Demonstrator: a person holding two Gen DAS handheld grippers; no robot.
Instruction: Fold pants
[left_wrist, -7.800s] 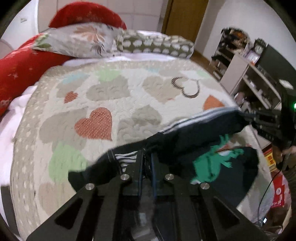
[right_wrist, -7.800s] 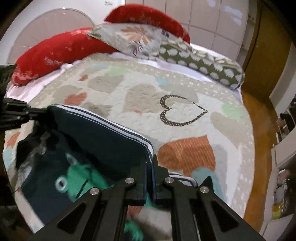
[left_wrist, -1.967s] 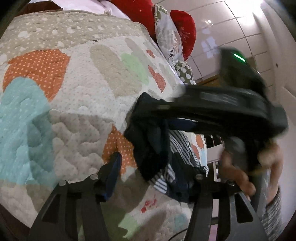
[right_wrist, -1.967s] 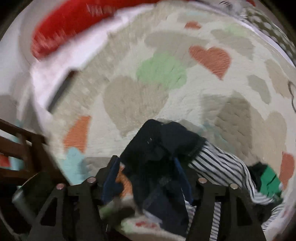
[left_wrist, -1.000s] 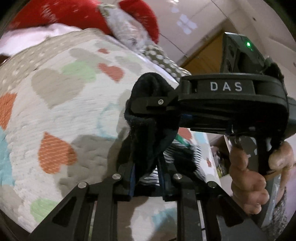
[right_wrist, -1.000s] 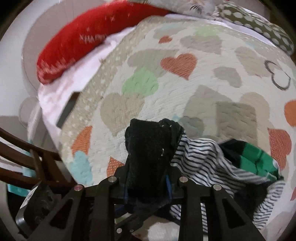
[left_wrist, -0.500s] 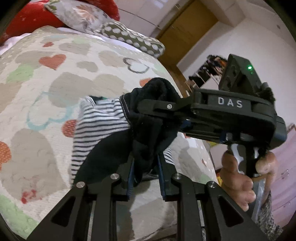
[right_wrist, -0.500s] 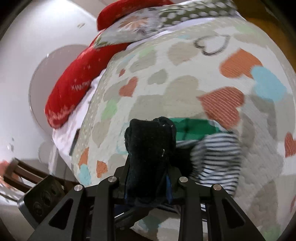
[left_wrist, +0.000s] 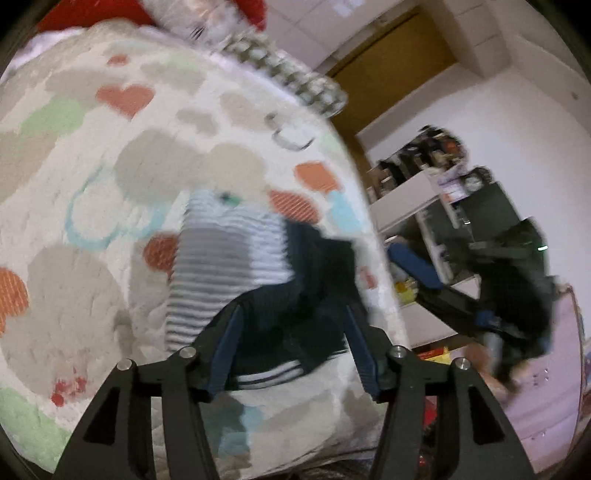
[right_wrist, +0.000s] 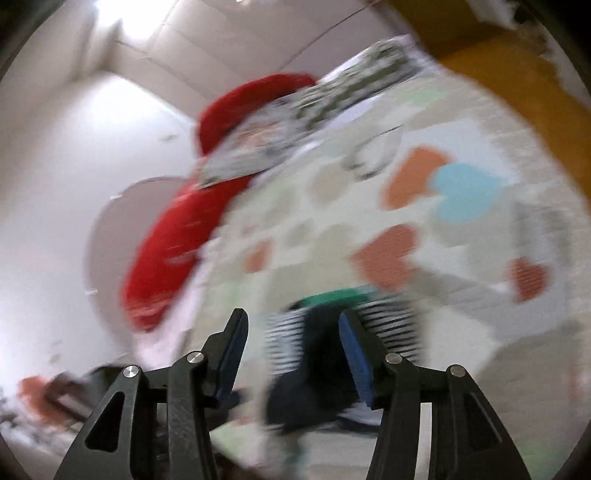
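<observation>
The dark navy pants (left_wrist: 295, 314) with white side stripes lie bunched on the heart-patterned quilt (left_wrist: 92, 166), next to a black-and-white striped garment (left_wrist: 221, 258). My left gripper (left_wrist: 291, 328) is open, its blue-padded fingers apart on either side of the pants. My right gripper (right_wrist: 291, 332) is open too, above the pants (right_wrist: 314, 376) and the striped garment (right_wrist: 384, 325). The right gripper also shows in the left wrist view (left_wrist: 424, 273), off the bed's right edge, blurred.
Red bolsters (right_wrist: 173, 240) and patterned pillows (left_wrist: 280, 77) lie at the head of the bed. A green garment (right_wrist: 332, 295) peeks out behind the striped one. Shelves with clutter (left_wrist: 424, 192) and a wooden door (left_wrist: 391, 74) stand right of the bed.
Both grippers have opened and let go of the pants, which now lie on the quilt. The right gripper has pulled away to the right; both views are motion-blurred.
</observation>
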